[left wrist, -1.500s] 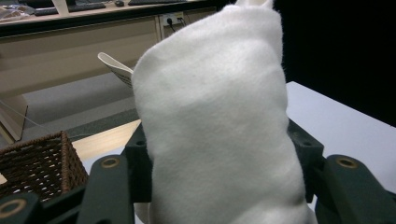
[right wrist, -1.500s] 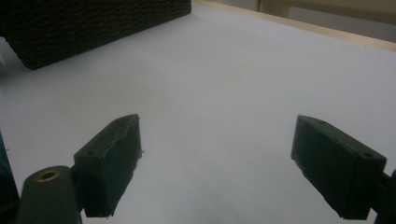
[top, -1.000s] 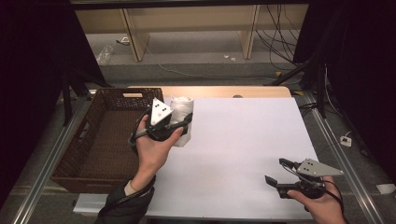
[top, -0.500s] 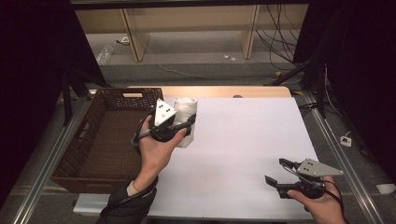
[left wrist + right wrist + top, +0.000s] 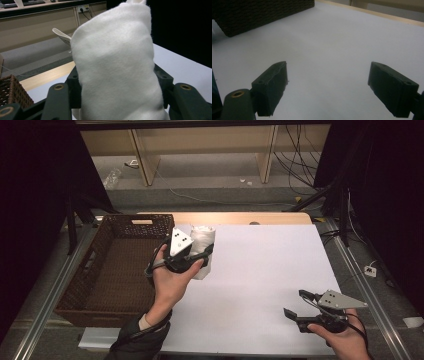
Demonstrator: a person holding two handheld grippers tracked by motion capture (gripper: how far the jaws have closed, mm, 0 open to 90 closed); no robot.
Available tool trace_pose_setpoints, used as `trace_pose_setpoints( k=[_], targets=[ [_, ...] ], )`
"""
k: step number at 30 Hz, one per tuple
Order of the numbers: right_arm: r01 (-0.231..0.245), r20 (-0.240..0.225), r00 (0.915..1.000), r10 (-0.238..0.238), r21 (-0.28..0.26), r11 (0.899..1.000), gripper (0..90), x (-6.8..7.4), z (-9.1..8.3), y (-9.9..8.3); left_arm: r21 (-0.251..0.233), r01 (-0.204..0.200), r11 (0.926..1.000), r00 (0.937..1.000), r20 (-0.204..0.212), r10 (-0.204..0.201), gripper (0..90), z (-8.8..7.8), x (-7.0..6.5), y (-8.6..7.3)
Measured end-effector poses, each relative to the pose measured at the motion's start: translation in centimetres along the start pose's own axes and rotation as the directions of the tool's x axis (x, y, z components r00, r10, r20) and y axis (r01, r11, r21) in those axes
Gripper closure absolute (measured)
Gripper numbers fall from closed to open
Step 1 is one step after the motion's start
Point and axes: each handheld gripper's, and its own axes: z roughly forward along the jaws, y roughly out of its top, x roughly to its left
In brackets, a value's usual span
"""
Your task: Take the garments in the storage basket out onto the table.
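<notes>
The left tongs [image 5: 202, 254] are clamping a rolled white towel [image 5: 202, 250] just right of the brown basket [image 5: 120, 270], while the right tongs [image 5: 300, 306] are hanging apart over the desk [image 5: 260, 270].

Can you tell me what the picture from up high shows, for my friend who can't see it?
A person's left gripper squeezes a rolled white towel just beside a dark woven basket at the left of a white table. The right gripper rests near the front right corner, its jaws open with nothing between them.
</notes>
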Motion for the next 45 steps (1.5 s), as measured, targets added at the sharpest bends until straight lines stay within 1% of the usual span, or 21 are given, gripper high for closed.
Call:
trace_pose_setpoints(
  k=[3, 17, 19, 45],
  targets=[
    [0.006, 0.001, 1.0, -0.006, -0.001, 1.0, 16.7, 0.0, 0.0, 0.0, 0.0, -0.003, 1.0, 1.0, 0.004, 0.003, 42.4, 0.1, -0.2, 0.0],
    [0.001, 0.0, 1.0, -0.001, 0.0, 1.0, 16.7, 0.0, 0.0, 0.0, 0.004, -0.007, 1.0, 0.9997, 0.022, 0.007, 42.3, 0.6, -0.9, 0.0],
    [0.007, 0.001, 1.0, -0.007, -0.001, 1.0, 16.7, 0.0, 0.0, 0.0, 0.005, -0.009, 1.0, 0.9997, 0.025, 0.008, 42.3, 0.6, -1.0, 0.0],
    [0.001, -0.001, 1.0, -0.001, 0.0, 1.0, 16.6, 0.0, 0.0, 0.0, 0.019, -0.023, 0.9996, 0.9976, 0.065, 0.022, 41.9, 1.6, -2.6, -0.2]
  ],
)
